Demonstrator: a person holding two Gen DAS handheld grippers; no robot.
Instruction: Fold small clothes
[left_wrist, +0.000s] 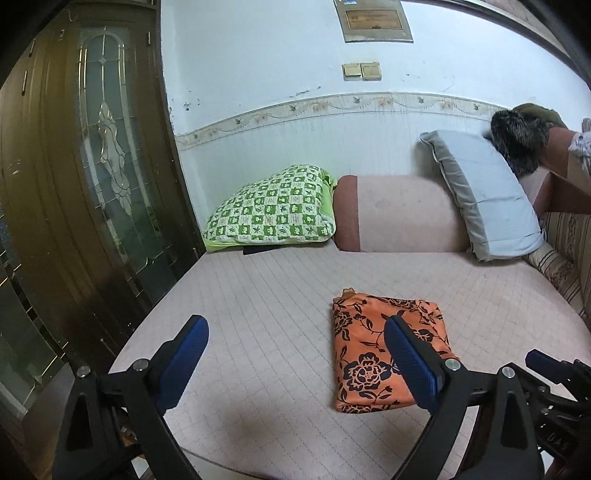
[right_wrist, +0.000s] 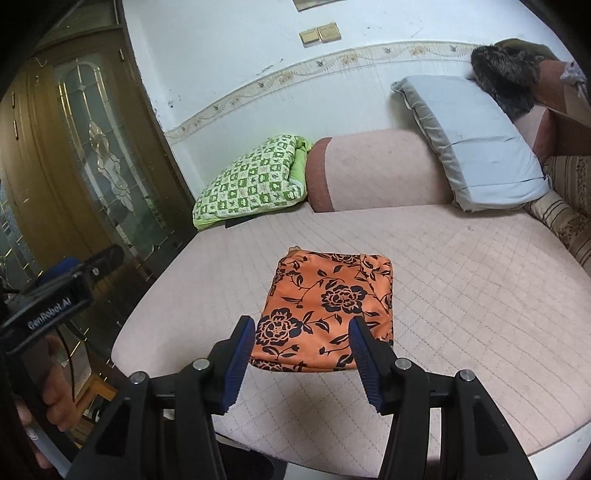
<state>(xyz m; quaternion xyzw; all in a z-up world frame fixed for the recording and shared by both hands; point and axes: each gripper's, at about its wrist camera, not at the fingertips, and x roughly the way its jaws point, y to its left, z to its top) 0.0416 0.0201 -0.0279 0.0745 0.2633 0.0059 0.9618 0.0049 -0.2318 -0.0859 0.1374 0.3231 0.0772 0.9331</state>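
An orange cloth with black flowers (left_wrist: 373, 354) lies folded into a small rectangle on the pink quilted seat (left_wrist: 258, 314); it also shows in the right wrist view (right_wrist: 328, 306). My left gripper (left_wrist: 295, 347) is open and empty, held above the seat just left of the cloth, its right finger in front of the cloth's right part. My right gripper (right_wrist: 301, 354) is open and empty, hovering over the cloth's near edge. The right gripper's body shows at the right edge of the left wrist view (left_wrist: 554, 384).
A green checked pillow (left_wrist: 273, 210), a pink bolster (left_wrist: 399, 214) and a grey-blue pillow (left_wrist: 484, 192) line the back by the wall. A dark wooden door with glass (left_wrist: 92, 166) stands left. A striped cushion (right_wrist: 565, 218) lies right.
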